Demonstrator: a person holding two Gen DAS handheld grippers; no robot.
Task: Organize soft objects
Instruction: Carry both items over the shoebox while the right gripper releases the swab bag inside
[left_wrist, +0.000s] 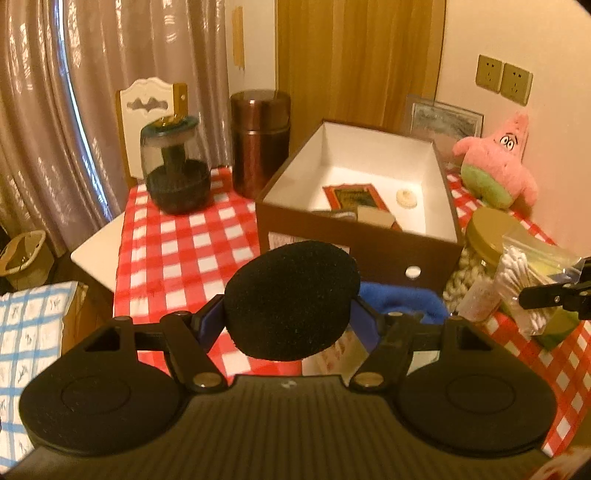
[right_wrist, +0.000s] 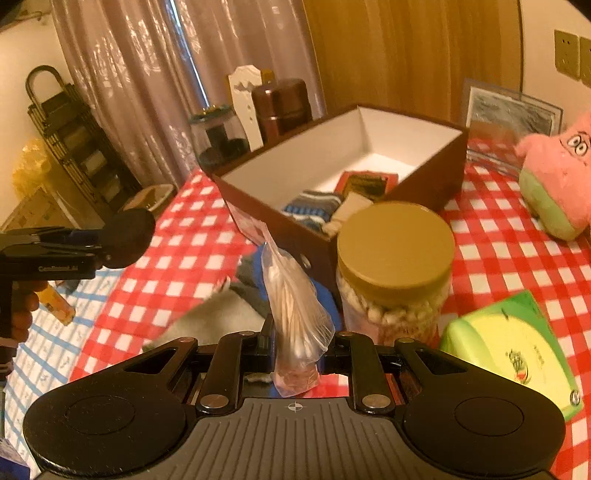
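My left gripper (left_wrist: 290, 317) is shut on a black foam sponge (left_wrist: 291, 299) and holds it above the checked cloth, in front of the brown box (left_wrist: 354, 240); the sponge also shows in the right wrist view (right_wrist: 127, 238). My right gripper (right_wrist: 297, 354) is shut on a clear bag of cotton swabs (right_wrist: 295, 310), also visible in the left wrist view (left_wrist: 524, 284), held near the box's front corner. The box (right_wrist: 436, 177) holds a striped sock (right_wrist: 314, 210), a red packet (right_wrist: 365, 184) and a small round puff (left_wrist: 406, 197). A pink star plush (left_wrist: 495, 162) sits at the right.
A gold-lidded jar (right_wrist: 395, 273) stands in front of the box. A green tissue pack (right_wrist: 513, 347) lies at the right. A blue cloth (left_wrist: 402, 299) and a grey cloth (right_wrist: 218, 317) lie by the box. A glass jar (left_wrist: 175, 170) and a brown canister (left_wrist: 258, 144) stand at the back left.
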